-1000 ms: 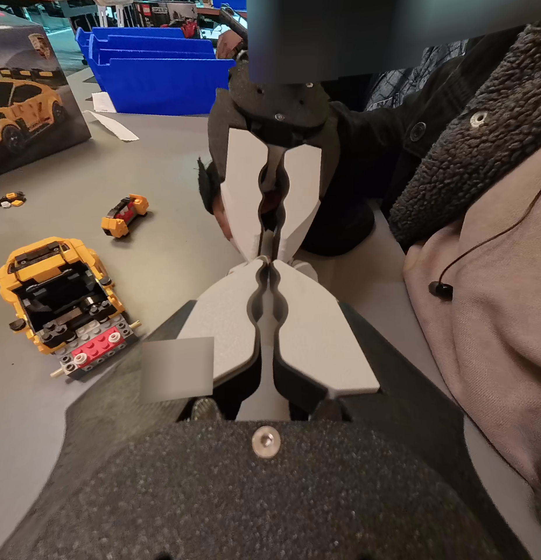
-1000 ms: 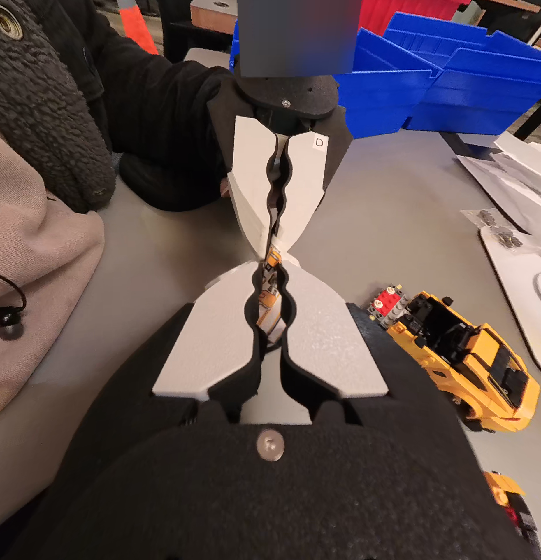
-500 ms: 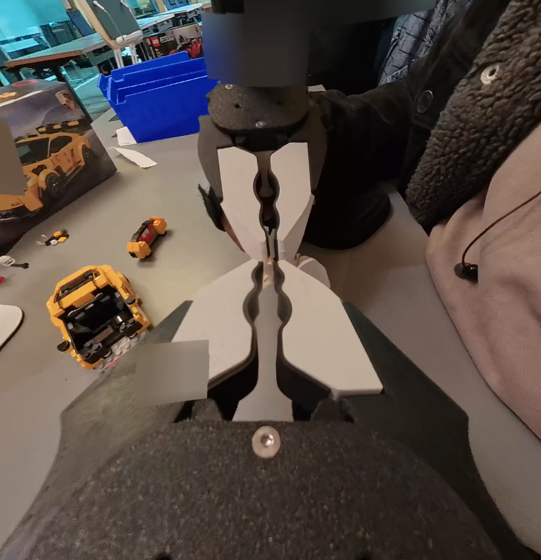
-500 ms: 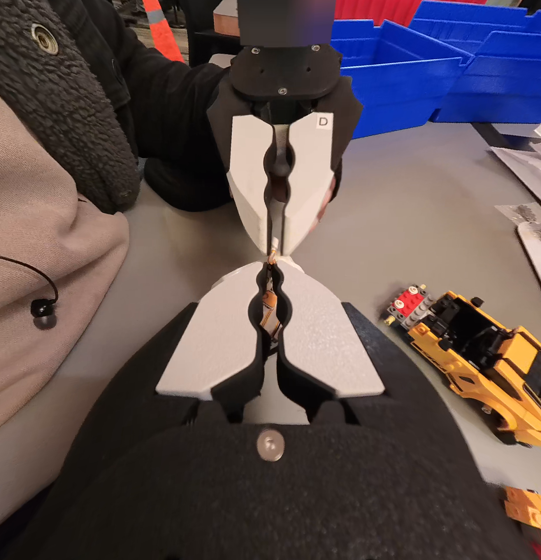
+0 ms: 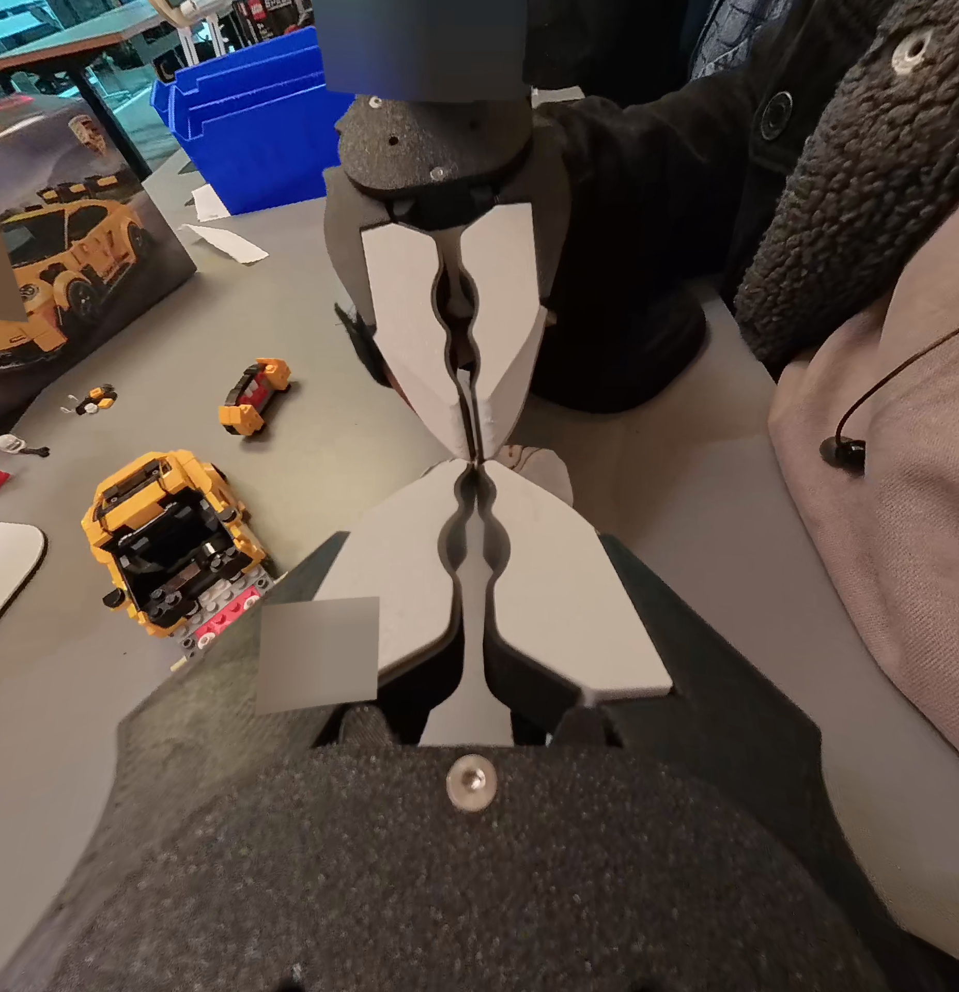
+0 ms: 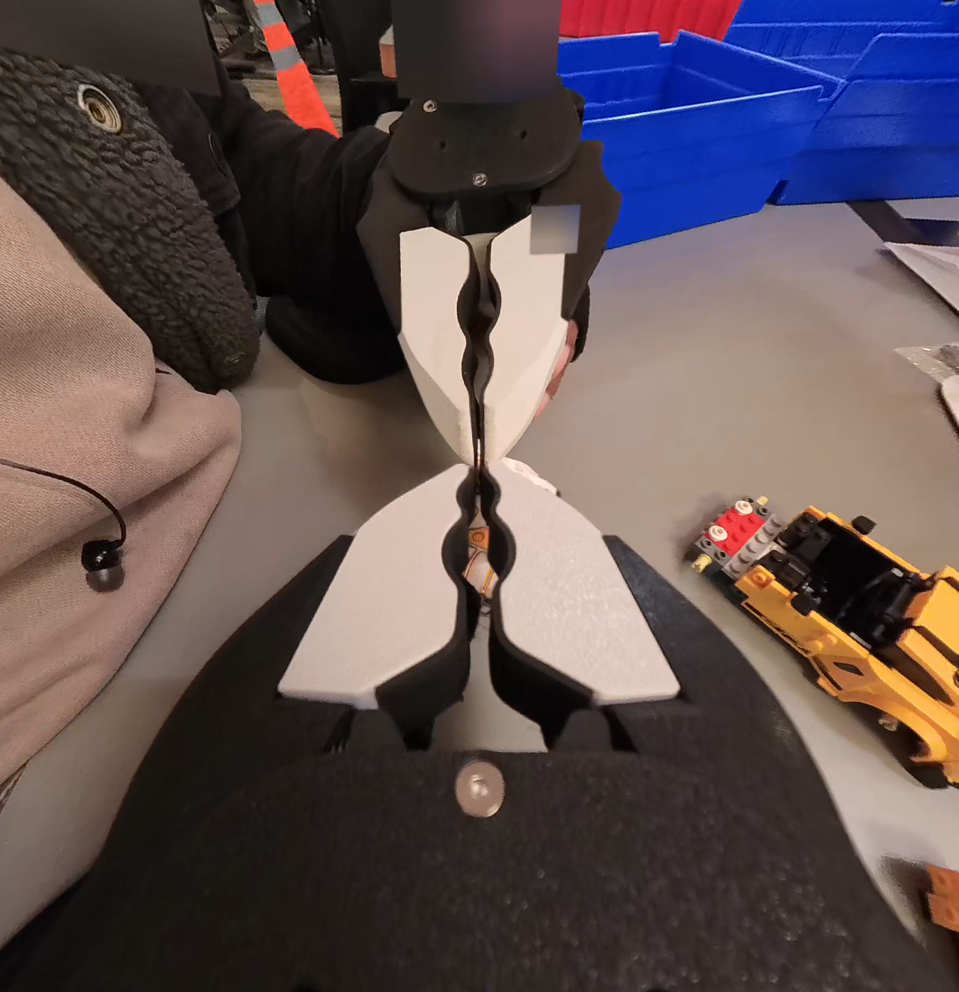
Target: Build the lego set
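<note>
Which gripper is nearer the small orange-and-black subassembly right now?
Right. The subassembly lies beside the right gripper; the left gripper sits farther back, by the yellow car.

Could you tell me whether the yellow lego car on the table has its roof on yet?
Not yet: the yellow lego car is open on top, its black interior and studs exposed. It stands upright on the grey table.

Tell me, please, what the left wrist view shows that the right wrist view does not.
Only the left view: the set's box, a loose yellow-and-black sub-assembly and tiny pieces beside it. Only the right view: a thin orange-printed strip between the right gripper's shut fingers, and an orange cone. Both: the yellow car, blue bins, and the two grippers tip to tip; the left gripper is shut too.
</note>
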